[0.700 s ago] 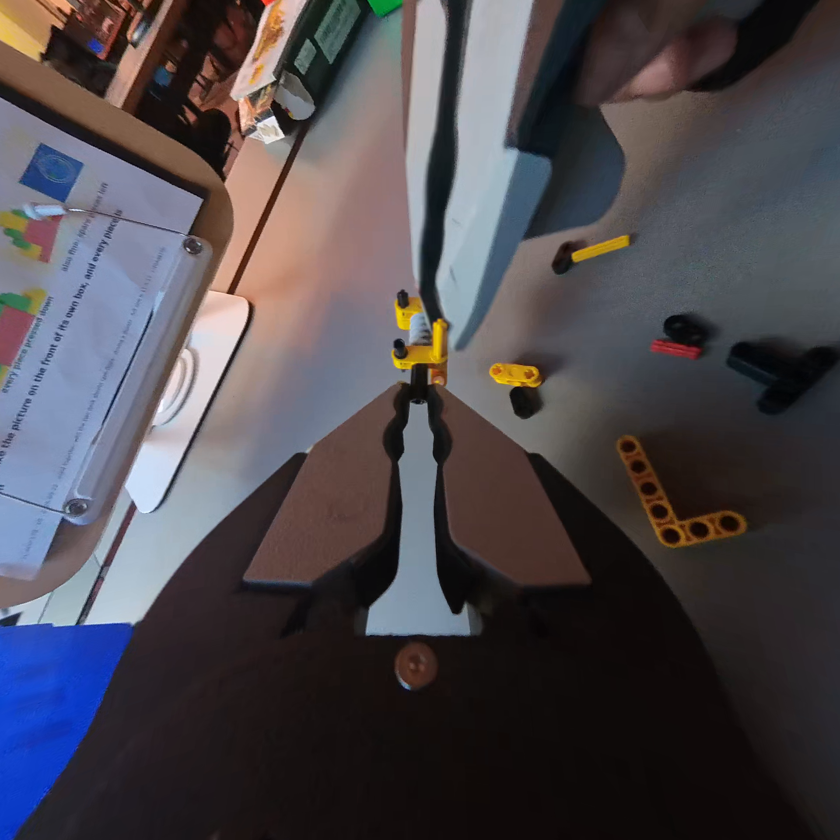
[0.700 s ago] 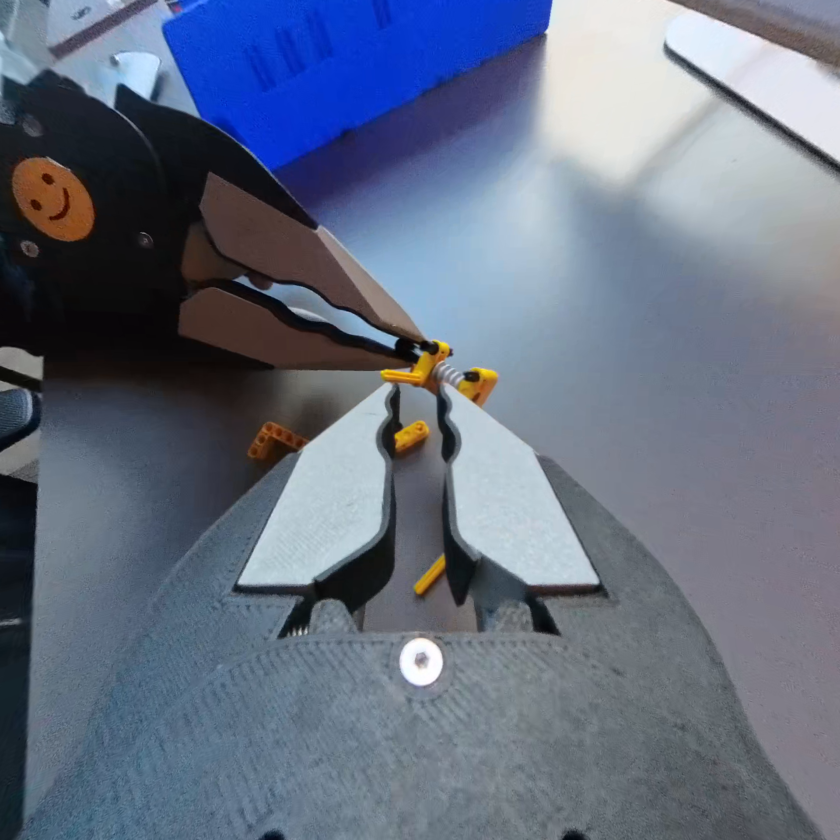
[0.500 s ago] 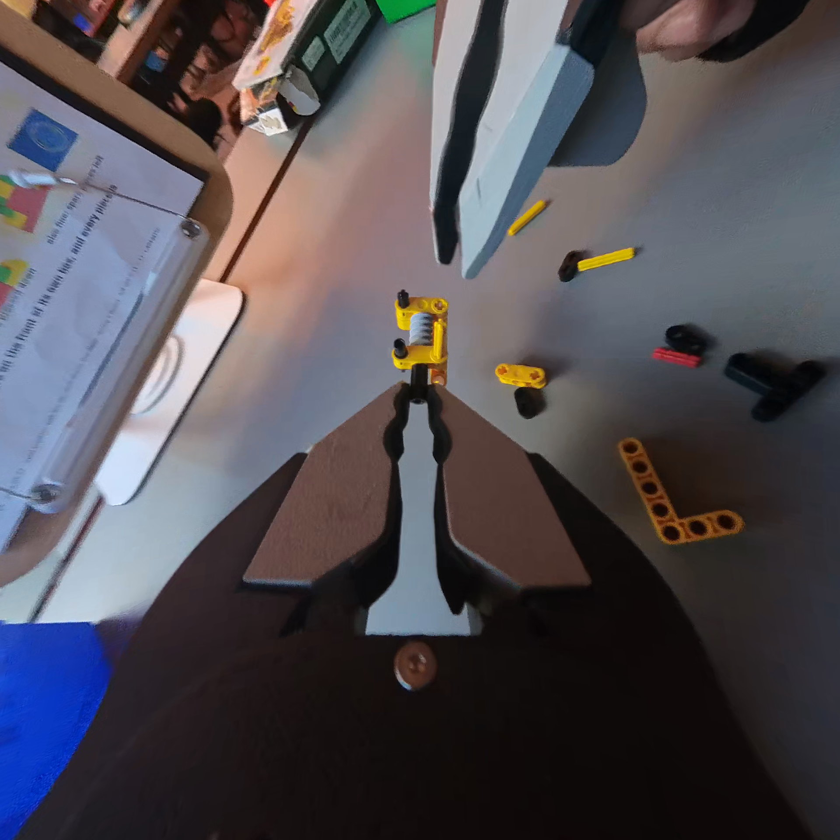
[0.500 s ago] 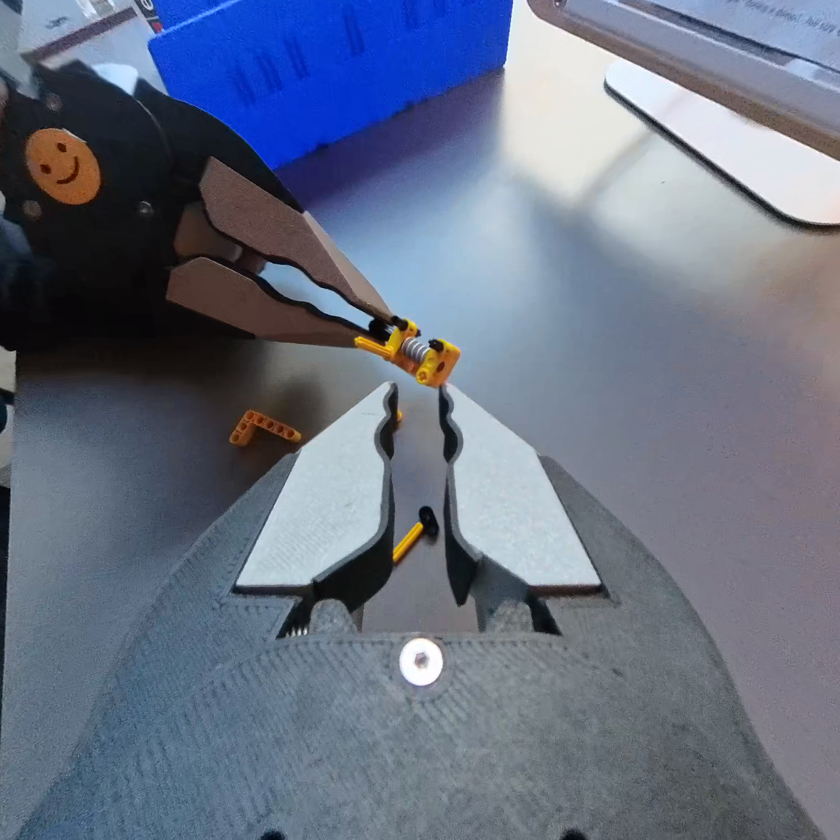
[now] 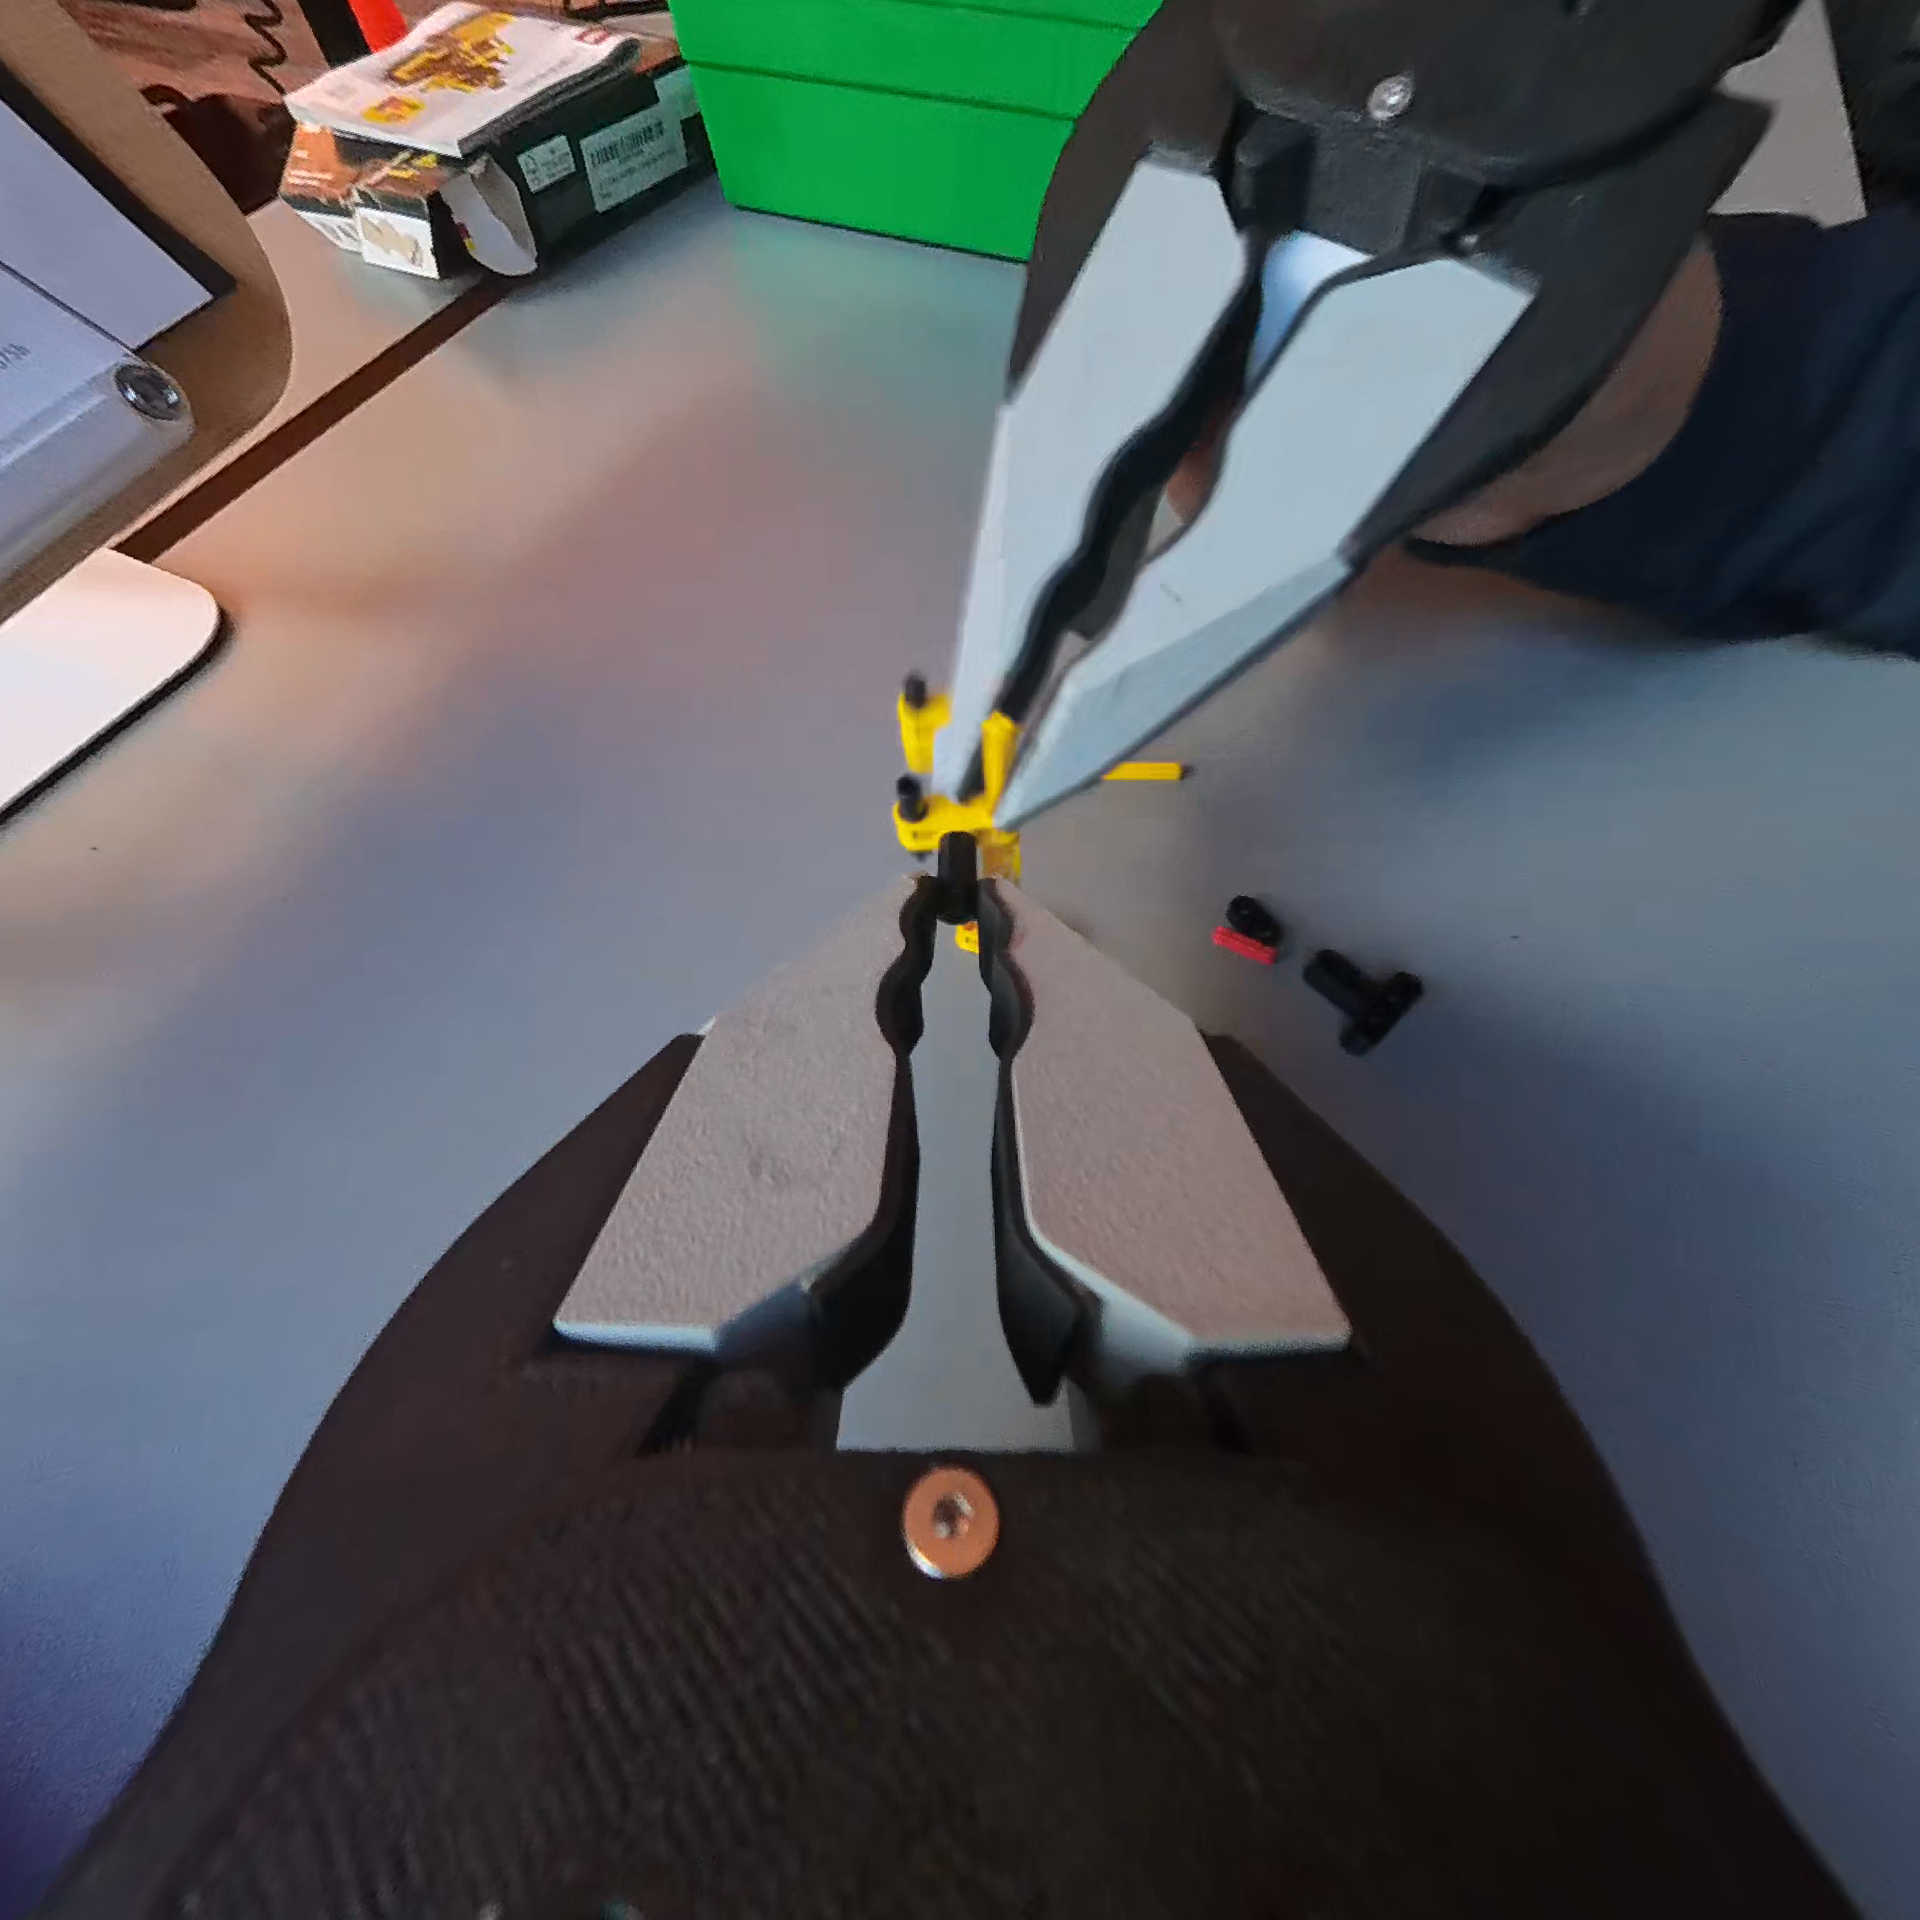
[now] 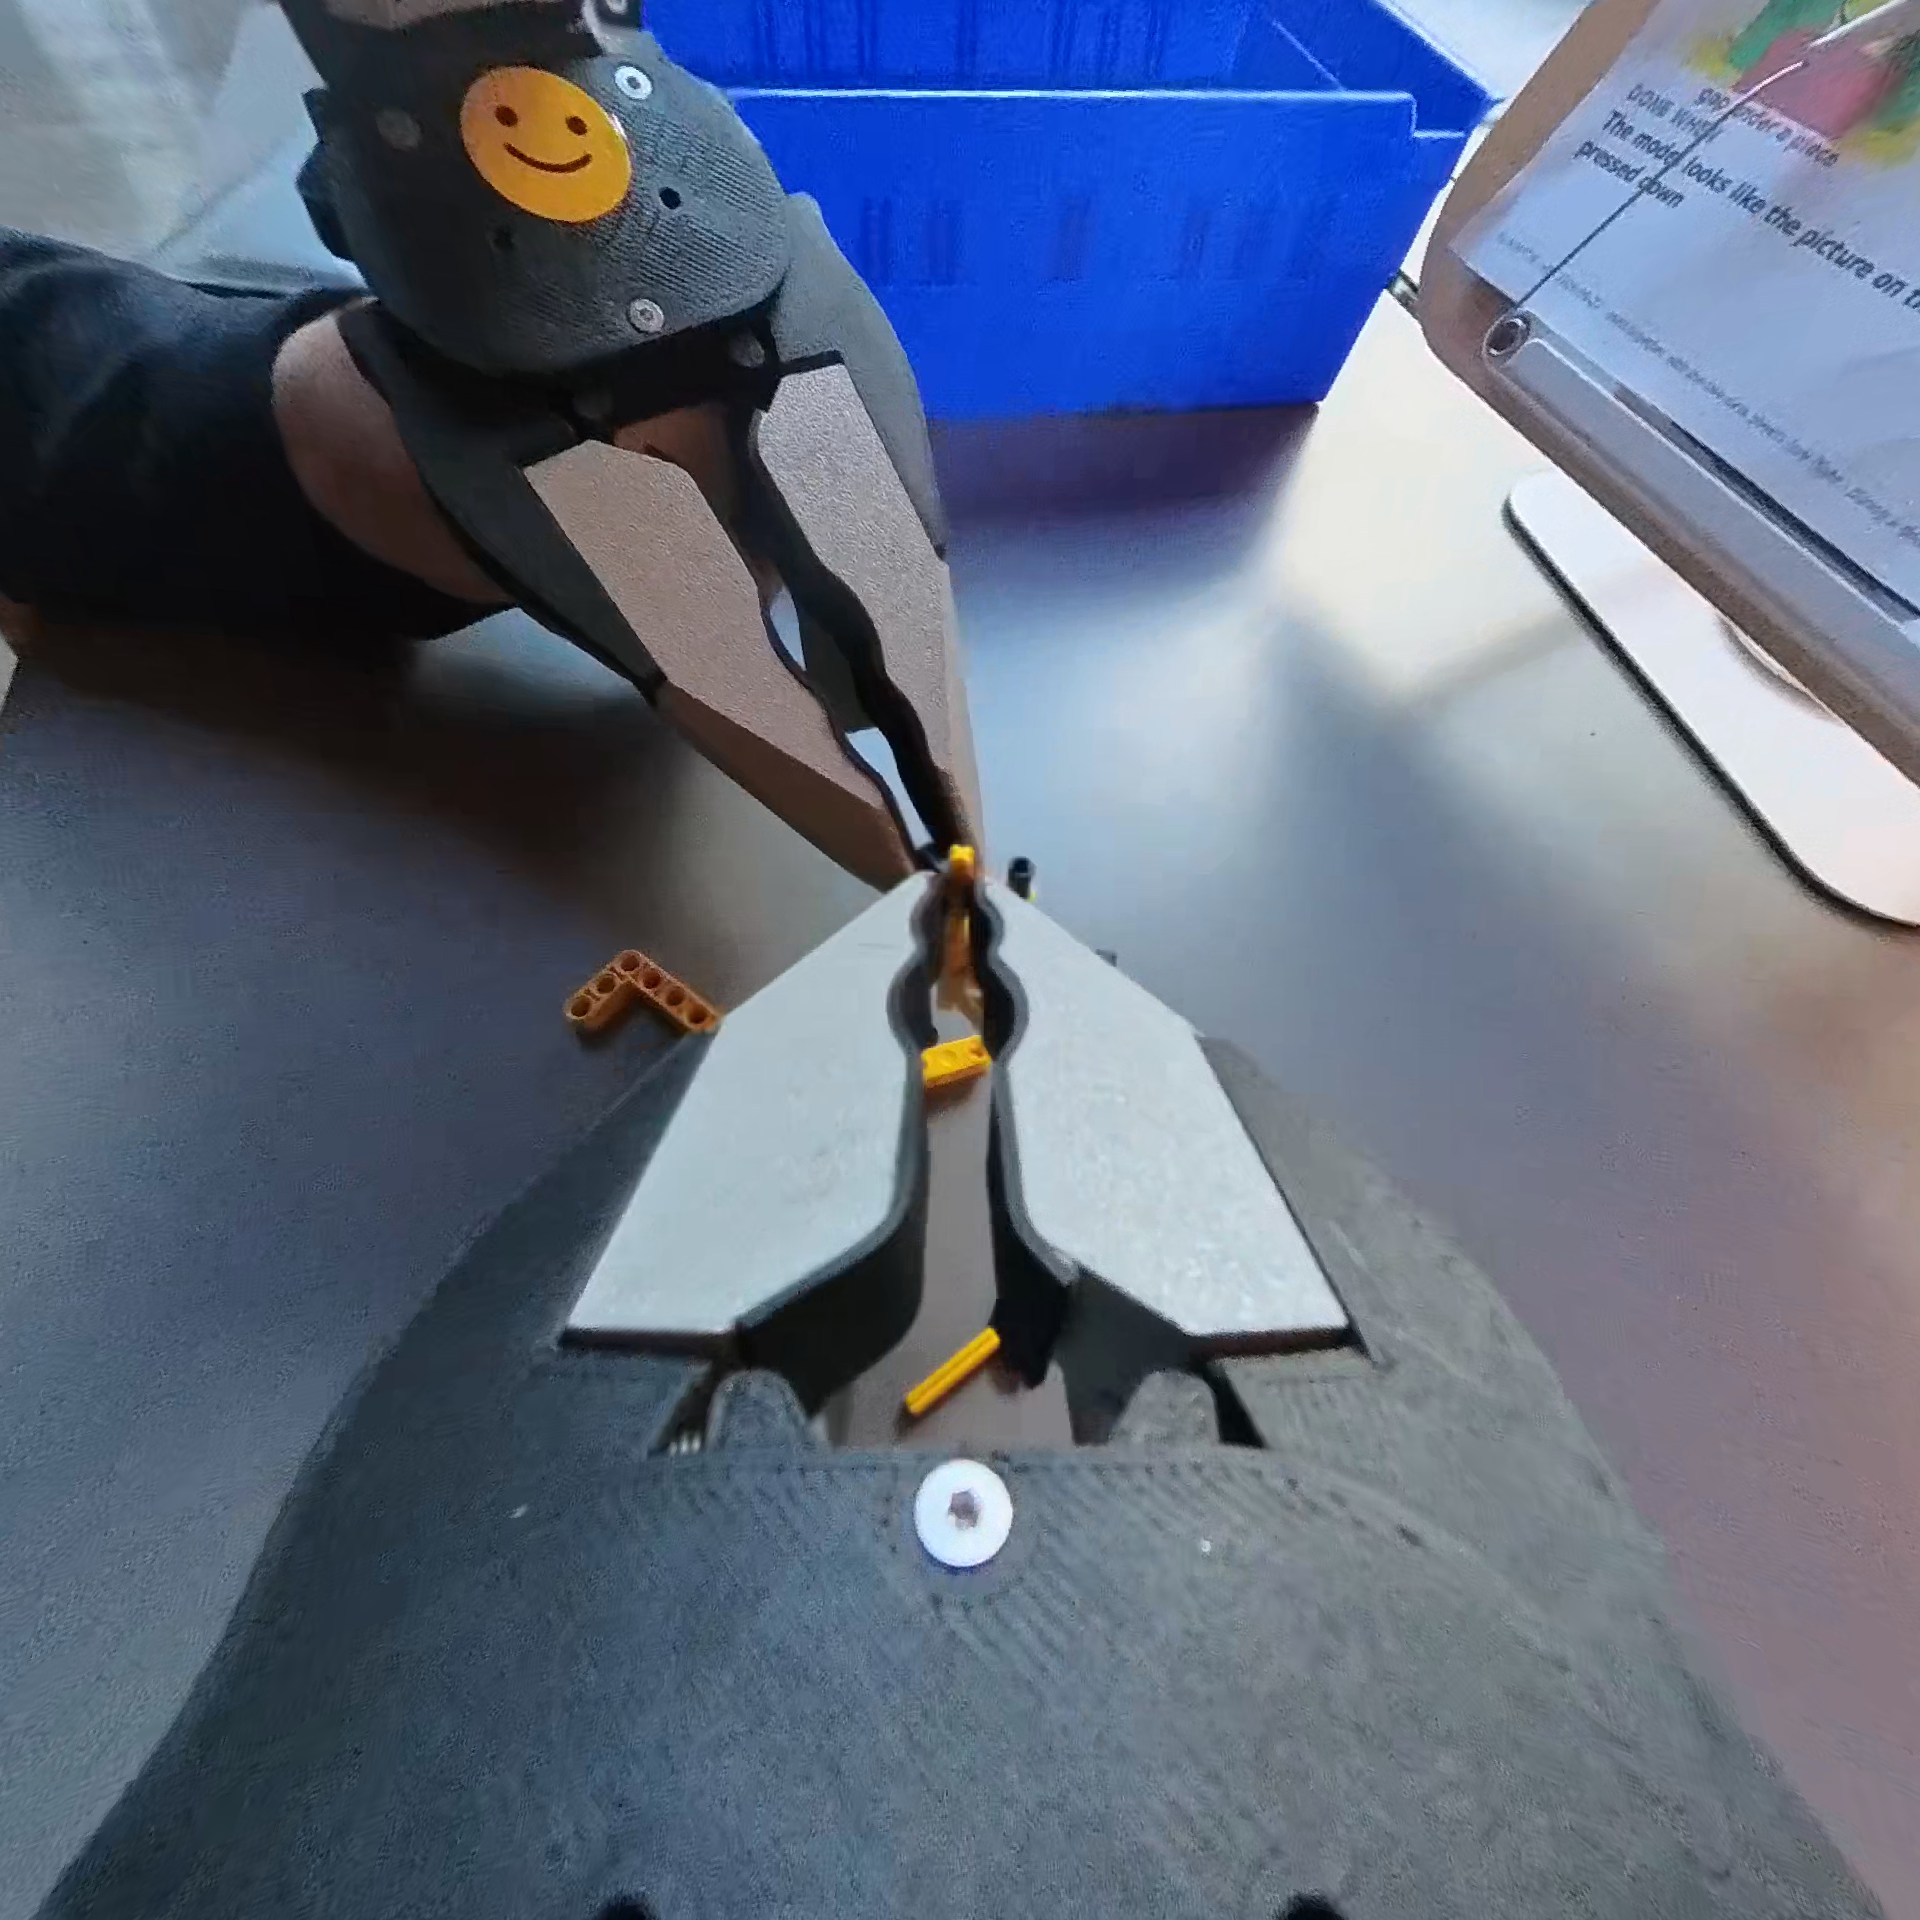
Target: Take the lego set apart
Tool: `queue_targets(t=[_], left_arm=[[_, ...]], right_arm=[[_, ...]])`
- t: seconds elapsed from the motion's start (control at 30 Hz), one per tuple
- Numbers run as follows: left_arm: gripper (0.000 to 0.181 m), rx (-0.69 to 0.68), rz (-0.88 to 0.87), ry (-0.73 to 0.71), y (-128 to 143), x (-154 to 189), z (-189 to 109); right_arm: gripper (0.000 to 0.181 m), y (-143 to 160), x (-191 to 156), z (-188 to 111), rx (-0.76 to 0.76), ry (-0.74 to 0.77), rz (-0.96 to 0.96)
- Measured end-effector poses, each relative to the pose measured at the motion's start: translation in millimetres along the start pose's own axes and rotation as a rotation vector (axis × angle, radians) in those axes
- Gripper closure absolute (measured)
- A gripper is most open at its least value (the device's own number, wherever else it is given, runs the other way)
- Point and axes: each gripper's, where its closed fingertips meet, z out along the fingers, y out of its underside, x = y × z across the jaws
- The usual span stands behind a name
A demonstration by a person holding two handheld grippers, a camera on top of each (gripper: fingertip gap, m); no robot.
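Both tools meet on one item, the small yellow lego assembly (image 5: 951, 784), held clear above the grey table (image 5: 520, 831); all positions below are given from it.

Nearest, in the left wrist view: the left gripper (image 5: 954, 902) has its jaws drawn together on a black pin (image 5: 954, 868) projecting from the assembly's near end. Judged purpose: to anchor the piece so the other tool can pull against it.

At the assembly itself: the right gripper (image 6: 951, 904) comes in from the opposite side, jaws clamped on a yellow part of the body. The opposed grips appear set for a straight pull or a twist to separate it. The grip is narrow on both sides; slipping is the likely fault.

Near the assembly, on the table: loose parts already removed, namely a short yellow beam (image 6: 954, 1062), a yellow axle (image 6: 951, 1371), a yellow L-shaped beam (image 6: 639, 995), a red and black piece (image 5: 1245, 930) and a black connector (image 5: 1361, 995). The task is judged partly done.

Well beyond the assembly: a blue bin (image 6: 1081, 239), a green box (image 5: 883, 135), a cardboard carton (image 5: 478, 156) and a stand holding a printed sheet (image 6: 1714, 343).
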Motion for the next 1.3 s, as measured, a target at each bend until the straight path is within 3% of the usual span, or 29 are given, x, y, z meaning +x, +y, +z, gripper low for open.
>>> queue_targets(t=[0.03,0.17,0.3,0.4,0.47,0.73,0.9,1.07,1.3], left_arm=[[0.176,0.001,-0.008,-0.005,-1,-1,0],[0.171,0.013,0.010,-0.056,-5,-7,-6],[0.150,0.008,0.093,-0.126,-9,-11,-14],[0.134,0.050,0.050,-0.047,-14,4,-10],[0.133,0.065,0.041,-0.022,-16,9,-7],[0.157,0.100,-0.010,-0.050,-17,2,-9],[0.157,0.142,-0.040,-0.055,-26,2,-14],[0.157,0.145,-0.126,-0.045,-21,-5,-8],[0.157,0.205,-0.196,0.002,-32,-5,-12]], right_arm=[[0.180,2,2,0,-0.011,0.003,0.022],[0.180,-4,10,-2,0.049,-0.011,0.194],[0.180,-14,5,-8,0.185,-0.227,0.490],[0.181,-22,1,-11,0.255,-0.300,0.516],[0.181,-18,0,-7,0.235,-0.273,0.488],[0.180,-27,-8,-3,0.295,-0.275,0.479],[0.180,-35,-9,-8,0.383,-0.311,0.538],[0.181,-33,2,-4,0.319,-0.131,0.448],[0.181,-42,7,-10,0.377,-0.122,0.487]])
